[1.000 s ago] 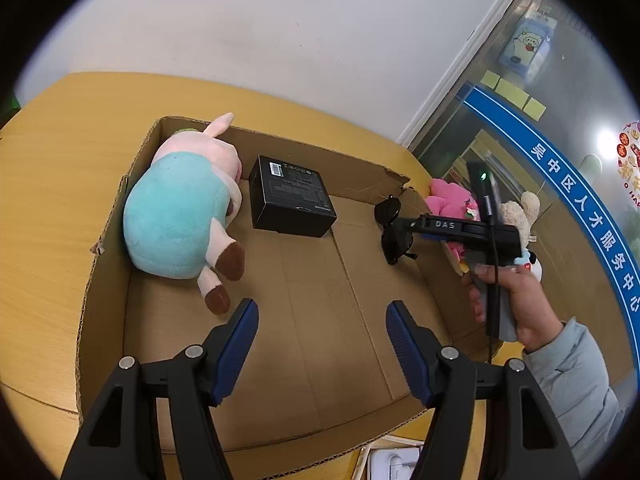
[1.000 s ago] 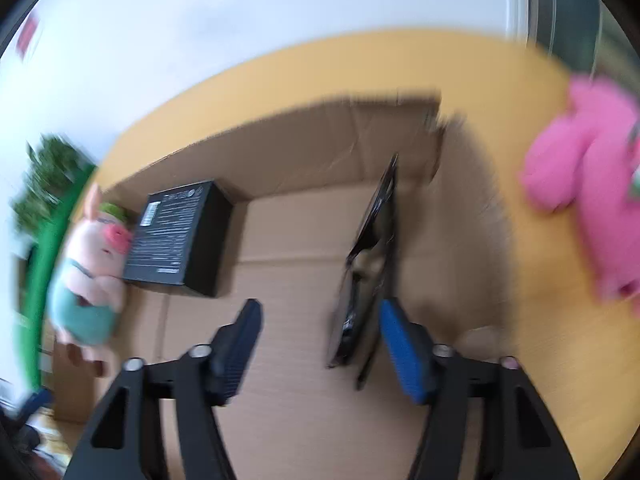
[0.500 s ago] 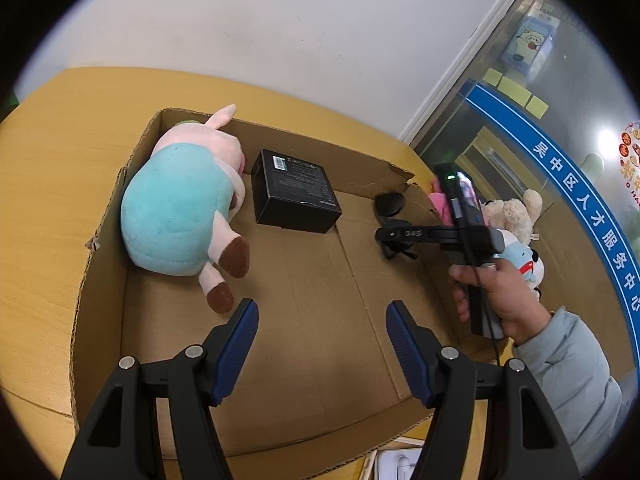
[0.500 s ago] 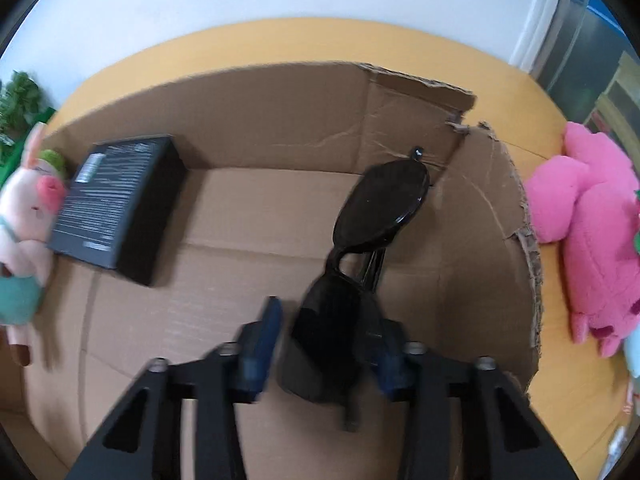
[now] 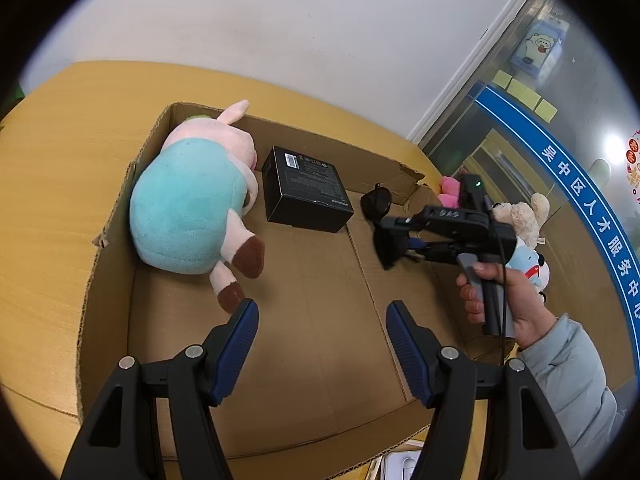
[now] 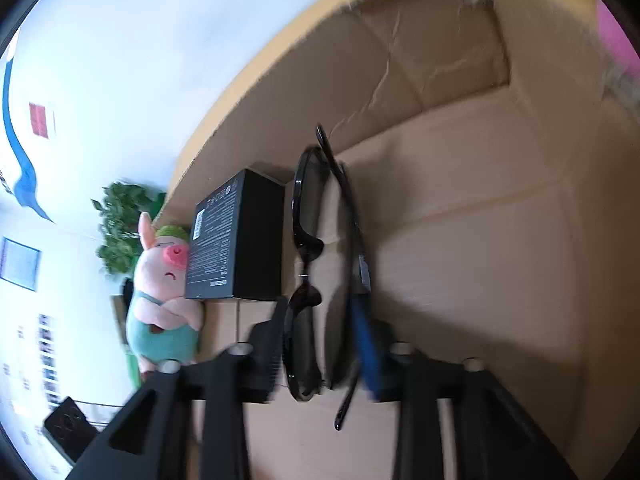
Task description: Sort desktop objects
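Note:
An open cardboard box (image 5: pixel 120 208) lies on the wooden table. Inside it are a pig plush in a teal outfit (image 5: pixel 188 204) at the left and a black box (image 5: pixel 306 190) at the back. My right gripper (image 5: pixel 390 240) is shut on black sunglasses (image 5: pixel 378 204) and holds them above the box floor at the right. In the right wrist view the sunglasses (image 6: pixel 308 272) sit between the closed fingers of the gripper (image 6: pixel 320 344), next to the black box (image 6: pixel 236 236) and the pig plush (image 6: pixel 164 280). My left gripper (image 5: pixel 322 332) is open and empty above the box's near part.
A pink plush (image 5: pixel 450 190), a cream plush (image 5: pixel 520 216) and a white-blue plush (image 5: pixel 530 264) lie right of the box, outside it. A glass wall with a blue band stands at the right. A white object (image 5: pixel 400 460) lies at the table's near edge.
My right gripper has closed on the sunglasses, rolled them onto their side and carried them lower and further into the box toward the black box. My left gripper stays open in place.

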### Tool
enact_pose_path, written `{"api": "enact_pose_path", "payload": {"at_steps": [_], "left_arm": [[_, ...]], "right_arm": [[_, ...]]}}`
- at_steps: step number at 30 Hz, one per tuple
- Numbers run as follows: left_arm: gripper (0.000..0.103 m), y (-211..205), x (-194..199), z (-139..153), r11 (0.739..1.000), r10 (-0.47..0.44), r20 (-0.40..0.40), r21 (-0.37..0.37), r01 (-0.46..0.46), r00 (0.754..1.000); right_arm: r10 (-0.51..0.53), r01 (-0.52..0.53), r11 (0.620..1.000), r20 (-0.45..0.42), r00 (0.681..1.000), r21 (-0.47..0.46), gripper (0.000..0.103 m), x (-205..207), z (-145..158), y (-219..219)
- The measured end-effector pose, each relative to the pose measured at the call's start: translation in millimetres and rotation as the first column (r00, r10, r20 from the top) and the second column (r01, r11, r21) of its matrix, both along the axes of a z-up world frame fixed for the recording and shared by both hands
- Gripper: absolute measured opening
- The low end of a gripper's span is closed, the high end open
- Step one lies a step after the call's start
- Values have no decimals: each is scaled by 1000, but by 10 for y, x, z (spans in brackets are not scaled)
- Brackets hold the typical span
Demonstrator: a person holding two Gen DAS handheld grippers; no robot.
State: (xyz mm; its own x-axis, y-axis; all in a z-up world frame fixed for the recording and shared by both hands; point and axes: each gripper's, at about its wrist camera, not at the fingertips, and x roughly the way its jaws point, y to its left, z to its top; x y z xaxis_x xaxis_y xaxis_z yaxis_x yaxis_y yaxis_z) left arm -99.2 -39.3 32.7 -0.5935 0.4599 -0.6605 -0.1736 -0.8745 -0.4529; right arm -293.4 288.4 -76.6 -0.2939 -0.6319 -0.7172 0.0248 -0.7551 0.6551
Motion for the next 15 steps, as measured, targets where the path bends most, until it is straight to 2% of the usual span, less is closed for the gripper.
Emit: {"api": "enact_pose_path", "payload": {"at_steps": [1,3,4,6,8,10,11,12,14,15], "left_arm": [[66,14,-3,-6,1000,-3,1,-2,3,1000],[66,36,-13,-11,1000,-9,2,-3,9,1000],[66,49,-14,-11,1000,-13,1,-4,13,1000],[66,61,-18,-8,1000,-14,-1,-5,14,1000],[66,61,-25,-12,1000,-13,0,-2,13,1000],[66,53,-38,-14,1000,-11,0,-2,11,1000],[66,49,-40,-13,1000,-11,0,-2,11,1000],[66,44,-43,-10,1000,-10,-1,-2,10,1000],[66,36,-54,-4,1000,-8,-2,0,8,1000],[66,33,-56,-3,1000,-7,-2,3,7,1000]], "right_arm": [[-5,6,998,-17,1000,58,73,14,75,11],[-8,22,972,-64,998,232,92,61,200,-5],[10,20,954,-100,995,298,91,82,291,-24],[44,8,933,-135,990,361,92,114,402,-63],[89,5,892,-188,978,451,92,174,531,-158],[163,-11,835,-228,960,550,92,307,640,-324],[203,-16,793,-239,950,610,92,349,662,-500],[258,-29,739,-242,935,673,90,387,668,-591],[323,-56,655,-212,922,753,73,467,592,-666],[325,-78,644,-180,928,761,43,448,511,-709]]}}
